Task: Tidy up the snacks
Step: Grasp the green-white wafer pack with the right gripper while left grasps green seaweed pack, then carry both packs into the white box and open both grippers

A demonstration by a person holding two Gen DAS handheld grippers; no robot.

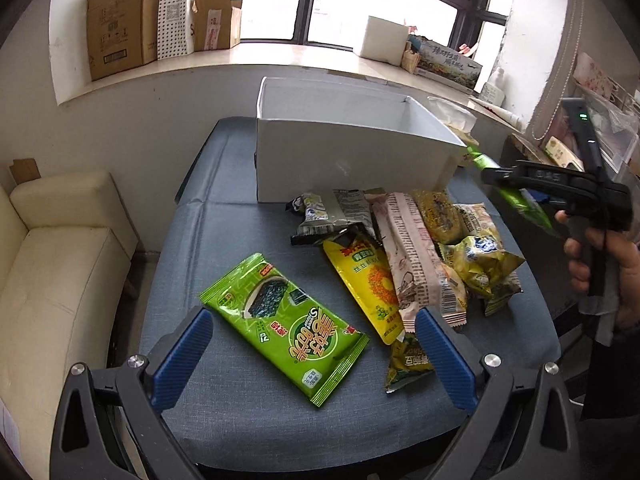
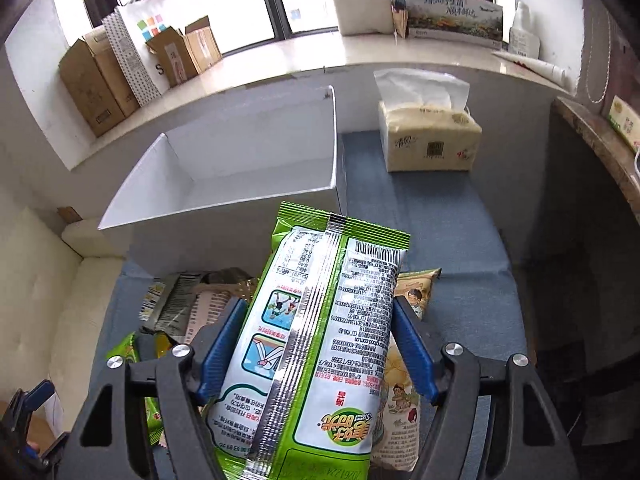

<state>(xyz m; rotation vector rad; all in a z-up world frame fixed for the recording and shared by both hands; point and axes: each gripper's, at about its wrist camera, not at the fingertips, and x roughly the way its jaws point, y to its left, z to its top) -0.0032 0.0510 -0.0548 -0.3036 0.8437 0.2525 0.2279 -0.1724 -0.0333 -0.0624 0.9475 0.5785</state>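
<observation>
My right gripper (image 2: pixel 316 336) is shut on a green seaweed snack pack (image 2: pixel 320 332), held back side up above the snack pile, just in front of the open white box (image 2: pixel 224 204). In the left wrist view the right gripper (image 1: pixel 492 178) hangs at the right, near the box's (image 1: pixel 340 160) right corner, with the green pack (image 1: pixel 520 200) in it. My left gripper (image 1: pixel 314 338) is open, low over a second green seaweed pack (image 1: pixel 286 328) lying flat on the blue cushion (image 1: pixel 224 248). A pile of packets, among them a yellow one (image 1: pixel 366 280), lies right of it.
A tissue pack (image 2: pixel 430 136) stands right of the box on the cushion. A cream sofa (image 1: pixel 60 280) is at the left. Cardboard boxes (image 1: pixel 120 20) line the windowsill. A dark shelf unit (image 2: pixel 600 200) stands at the right.
</observation>
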